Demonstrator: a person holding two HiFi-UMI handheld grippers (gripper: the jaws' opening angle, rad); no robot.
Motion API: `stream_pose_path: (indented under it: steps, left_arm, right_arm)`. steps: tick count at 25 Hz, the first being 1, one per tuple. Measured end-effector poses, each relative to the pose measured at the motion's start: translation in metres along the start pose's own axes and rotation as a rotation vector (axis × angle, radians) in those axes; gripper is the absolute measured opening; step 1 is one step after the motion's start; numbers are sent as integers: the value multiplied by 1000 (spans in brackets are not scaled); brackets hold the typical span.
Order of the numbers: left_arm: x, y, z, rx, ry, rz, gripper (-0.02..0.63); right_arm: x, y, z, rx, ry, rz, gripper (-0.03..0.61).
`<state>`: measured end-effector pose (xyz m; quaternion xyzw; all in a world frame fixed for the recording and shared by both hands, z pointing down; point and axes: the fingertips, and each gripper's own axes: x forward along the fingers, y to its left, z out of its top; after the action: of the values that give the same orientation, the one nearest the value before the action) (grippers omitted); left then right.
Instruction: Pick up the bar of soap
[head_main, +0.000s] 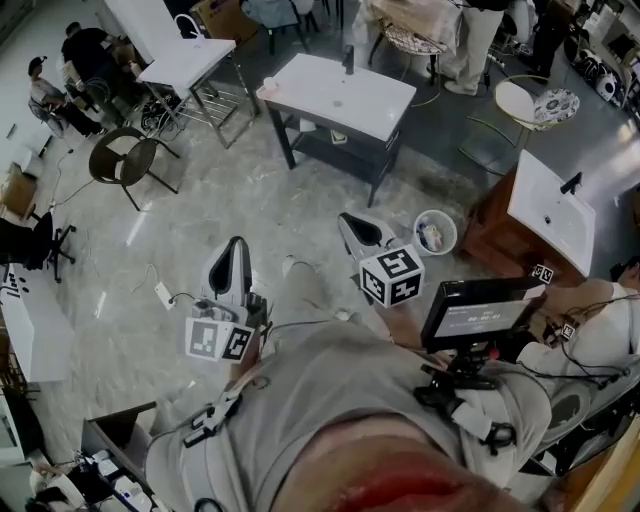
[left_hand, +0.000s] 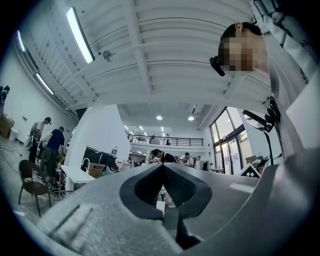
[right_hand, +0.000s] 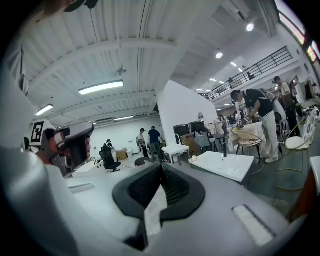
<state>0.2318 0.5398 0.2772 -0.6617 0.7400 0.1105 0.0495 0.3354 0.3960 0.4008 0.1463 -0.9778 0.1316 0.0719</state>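
Pale marbled floor (head_main: 230, 190) spreads through a busy workshop hall, with a white washbasin table (head_main: 340, 95) standing well ahead of the person. Both tools are held close to the body: the left gripper (head_main: 238, 242) has its jaws pressed together on nothing, and the right gripper (head_main: 350, 222) likewise is closed and empty. No bar of soap can be made out in any view. The task looks barely begun; next would be finding the soap, approaching it, and spreading one gripper's jaws.

Open floor (head_main: 230, 190) left free toward 12 o'clock; passage blocked beyond by white bench (head_main: 340, 95). Chair (head_main: 125, 160) placed at 10 o'clock, bin (head_main: 435, 232) at 1 o'clock.
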Motion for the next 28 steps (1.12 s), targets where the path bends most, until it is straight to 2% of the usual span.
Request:
stream_pose_path:
  steps: [7,13,21,28]
  left_arm:
    - [24,0,-6,0,-4,-21,0]
    - [43,30,-20,-27,6,-21,0]
    - [76,62,-36,-55,-8,-43,0]
    - [99,75,-41,-96,-37,-94,0]
  right_arm:
    - [12,-15,-1,7,1,29,2]
    - [43,-24,-5,11,24,13,2]
    - [73,-45,8,-7,-17,-54,2]
    - [96,-42,24,-43,-17,-47,2]
